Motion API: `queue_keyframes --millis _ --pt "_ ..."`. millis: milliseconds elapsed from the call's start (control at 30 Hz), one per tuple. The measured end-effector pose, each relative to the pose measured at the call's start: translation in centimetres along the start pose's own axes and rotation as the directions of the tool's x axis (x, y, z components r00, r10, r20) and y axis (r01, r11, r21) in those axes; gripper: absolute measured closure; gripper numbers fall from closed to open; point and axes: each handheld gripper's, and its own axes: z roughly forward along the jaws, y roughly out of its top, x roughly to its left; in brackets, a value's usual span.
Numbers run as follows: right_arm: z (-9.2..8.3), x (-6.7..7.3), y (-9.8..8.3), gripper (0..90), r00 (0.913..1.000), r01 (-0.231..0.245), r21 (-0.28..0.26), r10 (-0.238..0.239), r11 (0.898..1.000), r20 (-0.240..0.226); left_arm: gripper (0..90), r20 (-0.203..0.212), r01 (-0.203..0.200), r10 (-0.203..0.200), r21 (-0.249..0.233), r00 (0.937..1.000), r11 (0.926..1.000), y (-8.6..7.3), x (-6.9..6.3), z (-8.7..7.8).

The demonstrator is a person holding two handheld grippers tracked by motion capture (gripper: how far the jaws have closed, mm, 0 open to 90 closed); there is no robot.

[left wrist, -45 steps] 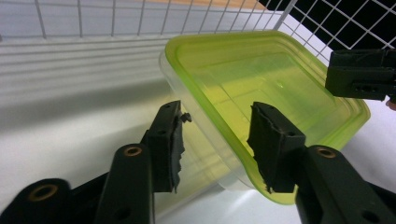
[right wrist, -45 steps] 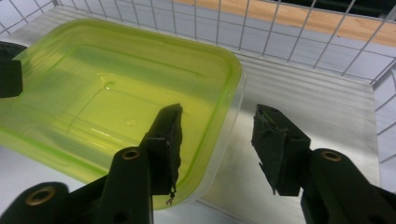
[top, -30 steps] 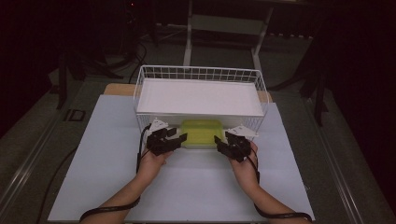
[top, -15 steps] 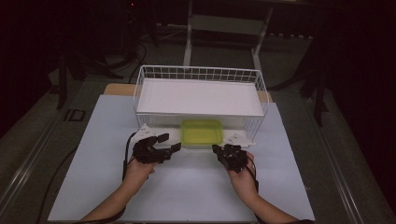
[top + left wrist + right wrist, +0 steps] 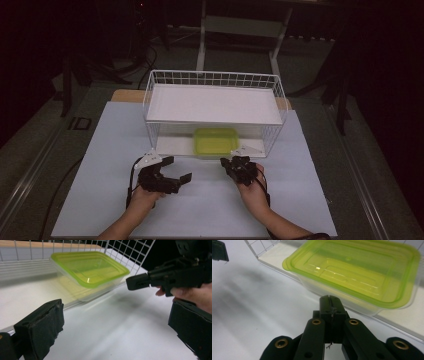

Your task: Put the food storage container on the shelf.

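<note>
left gripper (image 5: pixel 181 170): jaws wide apart, holding nothing
right gripper (image 5: pixel 231 165): pinched closed, empty
risk: clear green-lidded plastic box (image 5: pixel 216 141) probably catches the white wire basket (image 5: pixel 212 80)

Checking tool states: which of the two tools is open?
The left tool: its jaws stand wide apart. The right tool has its jaws pressed together, holding nothing.

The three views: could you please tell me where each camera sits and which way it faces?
High view: above the person's side, looking forward and down; both forearms, left gripper, right gripper.
Left gripper view: rides that gripper, jaws apart, facing the green-lidded container.
Right gripper view: behind shut jaws, facing it.
All share the container in the wire basket.
</note>
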Motion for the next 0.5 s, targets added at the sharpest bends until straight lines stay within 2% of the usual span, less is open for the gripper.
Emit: queue_keyframes --millis 100,233,500 --pt "0.7 0.0 -0.1 90.0 1.0000 -0.005 0.008 0.005 1.000 0.002 0.9 -0.042 -0.054 0.053 -0.023 0.9977 0.9983 -0.3 -0.4 0.0" --pt "1.6 -0.1 0.0 90.0 0.9999 -0.010 0.013 0.010 1.000 0.007 0.9 -0.070 -0.084 0.081 -0.040 0.9943 0.9957 -0.3 -0.6 0.0" --pt "3.5 -0.3 0.3 90.0 0.9997 -0.017 0.025 0.017 1.000 0.017 0.9 -0.079 -0.061 0.057 -0.049 0.9952 0.9969 -0.5 0.0 -0.2"
